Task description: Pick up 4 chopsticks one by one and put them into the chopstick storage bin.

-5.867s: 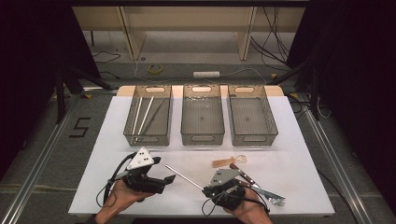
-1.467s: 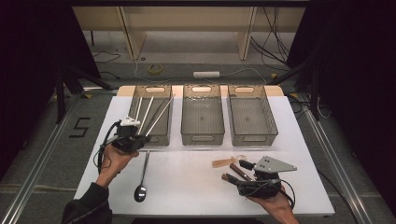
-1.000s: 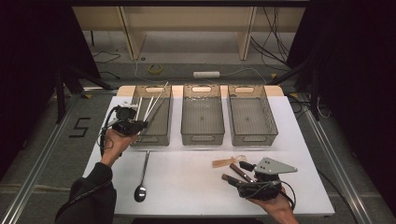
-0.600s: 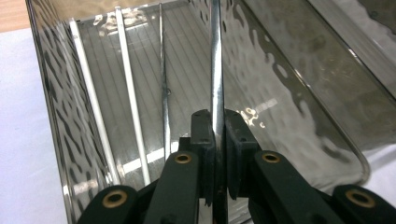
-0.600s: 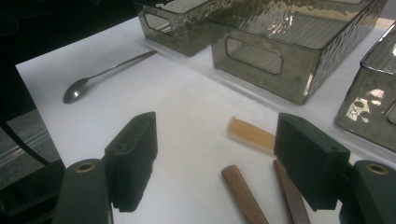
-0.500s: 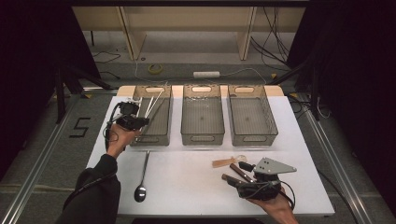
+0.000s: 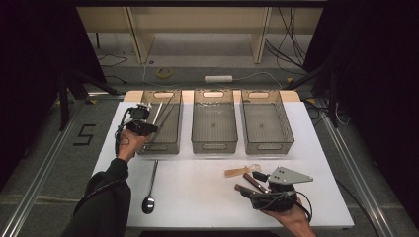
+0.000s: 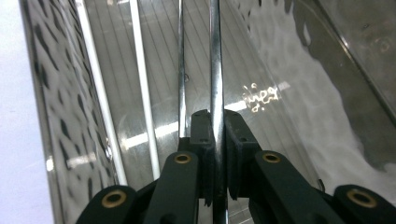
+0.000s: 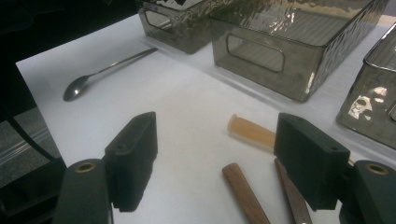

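My left gripper (image 7: 151,128) (image 8: 215,116) is at the left edge of the left smoked-plastic bin (image 7: 148,148) and is shut on a thin shiny metal rod (image 8: 215,56). The rod reaches forward over the bin's floor. Two more thin rods (image 8: 140,70) lie inside the bin below it. My right gripper (image 7: 252,189) (image 9: 219,154) rests low over the table's front right, its jaws wide open. Two wooden handles (image 9: 245,193) and an amber plastic piece (image 9: 252,130) (image 7: 237,171) lie on the table between and beyond the jaws, untouched.
A long metal spoon (image 7: 149,192) (image 9: 88,79) lies on the white table (image 7: 197,197) in front of the left bin. The middle bin (image 7: 213,145) and the right bin (image 7: 269,145) stand beside it. Floor and cables lie beyond the table.
My left hand has carried the rod away from the person along the left bin and slightly lower. The right gripper has stayed where it was.
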`<action>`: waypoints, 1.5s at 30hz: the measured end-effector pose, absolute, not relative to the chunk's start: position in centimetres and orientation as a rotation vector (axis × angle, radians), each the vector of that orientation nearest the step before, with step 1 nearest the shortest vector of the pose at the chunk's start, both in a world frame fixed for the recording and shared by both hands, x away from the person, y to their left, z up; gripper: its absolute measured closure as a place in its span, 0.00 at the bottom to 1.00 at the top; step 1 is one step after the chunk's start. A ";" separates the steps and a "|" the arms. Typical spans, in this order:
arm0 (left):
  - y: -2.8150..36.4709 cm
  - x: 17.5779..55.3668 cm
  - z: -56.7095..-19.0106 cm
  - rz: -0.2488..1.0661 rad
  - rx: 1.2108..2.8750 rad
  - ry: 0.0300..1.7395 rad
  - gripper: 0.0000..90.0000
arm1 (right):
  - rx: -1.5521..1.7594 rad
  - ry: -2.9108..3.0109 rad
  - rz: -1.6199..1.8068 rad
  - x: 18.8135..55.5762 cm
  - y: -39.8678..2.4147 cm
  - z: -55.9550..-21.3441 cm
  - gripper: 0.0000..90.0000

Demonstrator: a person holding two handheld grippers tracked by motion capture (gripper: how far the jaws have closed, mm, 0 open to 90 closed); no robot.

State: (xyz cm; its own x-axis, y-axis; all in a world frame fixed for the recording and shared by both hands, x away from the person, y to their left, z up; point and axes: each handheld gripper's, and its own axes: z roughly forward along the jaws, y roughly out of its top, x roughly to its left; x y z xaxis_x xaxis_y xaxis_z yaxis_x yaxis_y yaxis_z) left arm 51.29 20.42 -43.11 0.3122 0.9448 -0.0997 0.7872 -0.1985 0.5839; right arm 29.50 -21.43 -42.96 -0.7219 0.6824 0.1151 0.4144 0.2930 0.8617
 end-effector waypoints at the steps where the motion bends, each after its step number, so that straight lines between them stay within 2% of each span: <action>1: 20.3 51.4 -43.2 0.370 2.046 1.535 0.92 | 1.001 2.290 1.398 29.5 -21.4 -43.0 0.35; 6: 19.9 51.4 -43.2 0.365 2.059 1.522 0.85 | 1.002 2.296 1.395 29.5 -21.4 -43.0 0.35; 11: 19.5 51.0 -42.8 0.391 2.062 1.506 0.63 | 1.001 2.297 1.395 29.5 -21.4 -43.0 0.35; 18: 19.6 48.9 -41.8 0.353 2.029 1.480 0.43 | 1.001 2.292 1.400 29.5 -21.5 -42.9 0.35; 24: 20.0 46.1 -41.2 0.322 2.008 1.454 0.38 | 1.006 2.289 1.395 29.5 -21.6 -42.9 0.35; 30: 20.4 43.2 -40.8 0.357 2.037 1.435 0.35 | 1.007 2.287 1.380 29.5 -21.7 -42.7 0.35; 45: 20.1 39.9 -41.8 0.324 2.077 1.442 0.27 | 1.056 2.269 1.347 29.9 -22.6 -42.8 0.35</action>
State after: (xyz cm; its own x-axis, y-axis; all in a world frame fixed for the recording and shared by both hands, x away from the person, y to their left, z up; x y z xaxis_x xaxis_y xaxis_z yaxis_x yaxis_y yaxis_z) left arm 39.93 20.14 -41.84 0.3850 0.9143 -0.1261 0.7722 -0.2443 0.5865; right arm 29.89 -22.60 -42.81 -0.6858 0.7197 0.1088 0.4399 0.2908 0.8496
